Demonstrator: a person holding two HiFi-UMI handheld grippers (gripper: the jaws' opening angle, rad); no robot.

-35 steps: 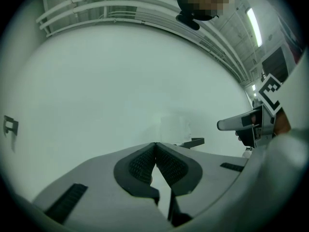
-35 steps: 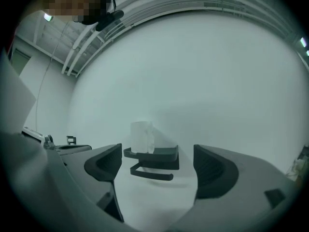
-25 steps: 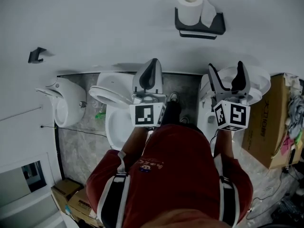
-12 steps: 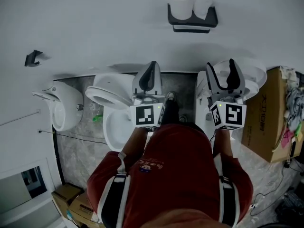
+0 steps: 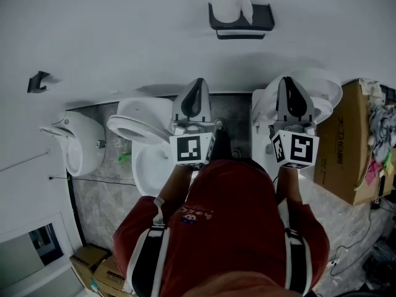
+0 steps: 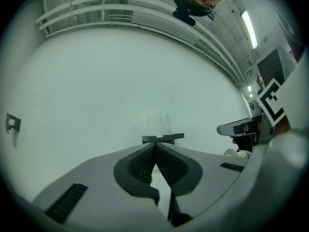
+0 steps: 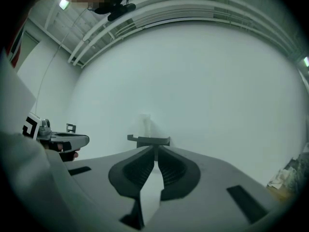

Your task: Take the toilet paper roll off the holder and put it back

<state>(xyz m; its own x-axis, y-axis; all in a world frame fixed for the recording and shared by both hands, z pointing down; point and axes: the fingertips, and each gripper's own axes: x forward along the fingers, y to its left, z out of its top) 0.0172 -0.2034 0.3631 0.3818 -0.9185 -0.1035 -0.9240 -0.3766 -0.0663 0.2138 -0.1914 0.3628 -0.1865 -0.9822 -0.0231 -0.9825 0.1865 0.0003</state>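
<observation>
Wall: big plain white wall (image 5: 124,30). It carries the holder, so we face it.
Toilet: shiny white toilet bowl (image 5: 139,125) below us, not part of the job.
L claw: left grey two-finger gripper (image 5: 197,81), tips together, nothing in it. We think it just waits, aimed at the wall.
R claw: right grey two-finger gripper (image 5: 288,79), closing now w/ nothing between, tips about touching. Prob a test squeeze, as it's well apart from the roll.
Holder: flat black wall holder (image 5: 260,18), fixed to the wall ahead.
Roll: soft white toilet paper roll (image 5: 224,2), upright on holder's left end, loose sheet hanging. Not taken off yet.
</observation>
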